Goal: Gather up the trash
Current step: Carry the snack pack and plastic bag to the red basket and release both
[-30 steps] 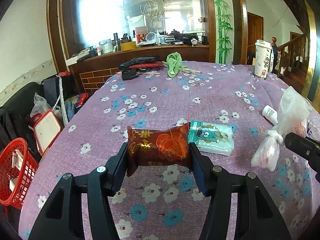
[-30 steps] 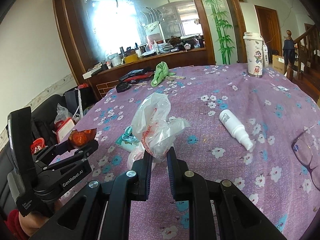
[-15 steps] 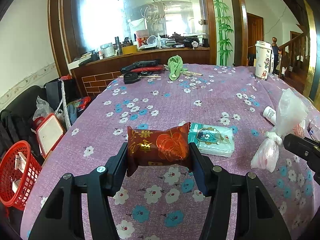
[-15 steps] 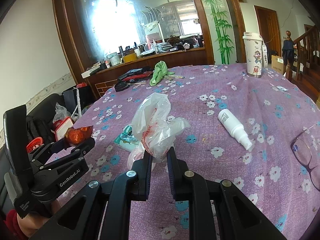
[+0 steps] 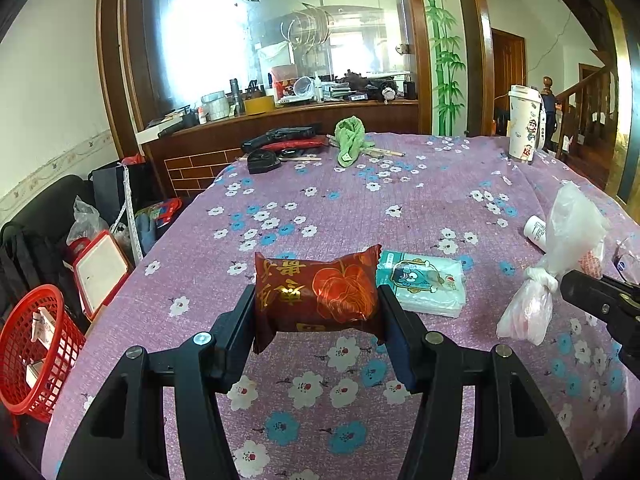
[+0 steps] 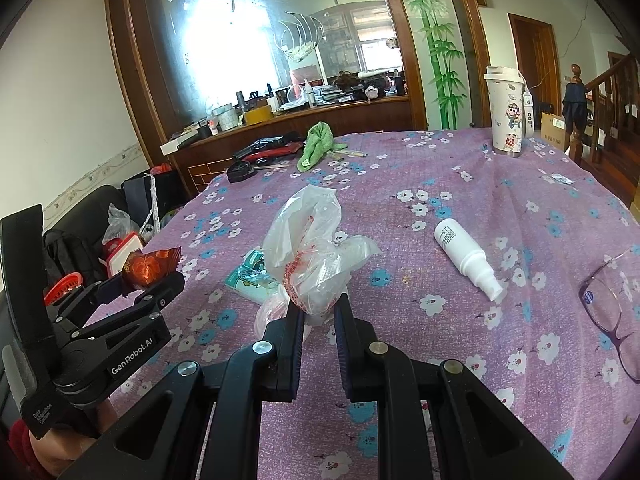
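Nothing shifts since a second ago — our left gripper [image 5: 318,312] stays clamped on the red snack packet [image 5: 316,294], our right gripper [image 6: 318,312] pinched on the plastic bag [image 6: 312,256]; both held above the tablecloth [image 5: 400,208], awaiting a bin.

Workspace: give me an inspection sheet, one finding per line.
Surface: table under a purple flowered cloth.
Job's things: red snack wrapper and clear plastic bag, both lifted; tissue pack lying flat.
Clutter: white spray bottle, glasses, green cloth, cartoon tumbler.
Grippers: left gripper clamps the wrapper; right gripper pinches the bag.
Cables: nothing seen.
Surroundings: red basket beside the table, wooden counter, staircase.
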A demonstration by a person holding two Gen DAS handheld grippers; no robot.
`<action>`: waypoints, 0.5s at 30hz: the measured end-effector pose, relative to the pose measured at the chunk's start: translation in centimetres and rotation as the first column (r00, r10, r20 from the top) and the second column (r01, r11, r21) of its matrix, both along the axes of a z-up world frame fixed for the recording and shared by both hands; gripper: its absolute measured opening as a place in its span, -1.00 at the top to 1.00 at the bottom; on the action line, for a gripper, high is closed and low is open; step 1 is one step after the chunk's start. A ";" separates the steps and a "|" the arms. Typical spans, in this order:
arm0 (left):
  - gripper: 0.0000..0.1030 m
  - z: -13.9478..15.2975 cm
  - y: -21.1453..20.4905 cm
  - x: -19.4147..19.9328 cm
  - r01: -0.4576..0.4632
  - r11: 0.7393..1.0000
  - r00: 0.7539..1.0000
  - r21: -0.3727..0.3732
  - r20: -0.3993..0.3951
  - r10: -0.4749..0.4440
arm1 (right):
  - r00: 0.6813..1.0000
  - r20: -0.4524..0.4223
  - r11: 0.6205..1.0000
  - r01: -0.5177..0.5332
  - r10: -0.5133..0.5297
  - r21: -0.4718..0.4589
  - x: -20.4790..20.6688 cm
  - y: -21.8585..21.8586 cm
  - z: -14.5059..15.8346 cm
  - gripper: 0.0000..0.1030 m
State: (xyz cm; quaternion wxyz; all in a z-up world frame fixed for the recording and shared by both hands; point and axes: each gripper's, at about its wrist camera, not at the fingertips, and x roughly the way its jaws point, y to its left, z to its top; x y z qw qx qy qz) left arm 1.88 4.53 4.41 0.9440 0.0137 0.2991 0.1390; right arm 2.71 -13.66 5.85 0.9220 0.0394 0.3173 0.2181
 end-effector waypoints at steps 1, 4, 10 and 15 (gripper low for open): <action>-0.10 0.0 -0.1 0.0 0.000 1.000 1.000 -0.002 0.000 0.000 | 1.000 0.001 1.000 0.000 0.000 -0.001 0.0 0.0 0.0 0.69; -0.10 0.1 -0.2 0.2 0.002 1.000 1.000 -0.006 -0.006 -0.002 | 1.000 0.005 1.000 0.003 -0.003 -0.005 0.0 0.0 0.0 0.69; -0.10 0.1 -0.2 0.3 0.000 1.000 1.000 -0.010 -0.013 0.000 | 1.000 0.025 1.000 0.016 -0.016 -0.008 -0.2 -0.1 0.4 0.69; -0.10 -0.1 0.2 0.5 -0.013 1.000 1.000 -0.025 -0.020 0.013 | 0.999 0.017 0.998 0.046 -0.047 0.029 0.1 -0.8 0.8 0.69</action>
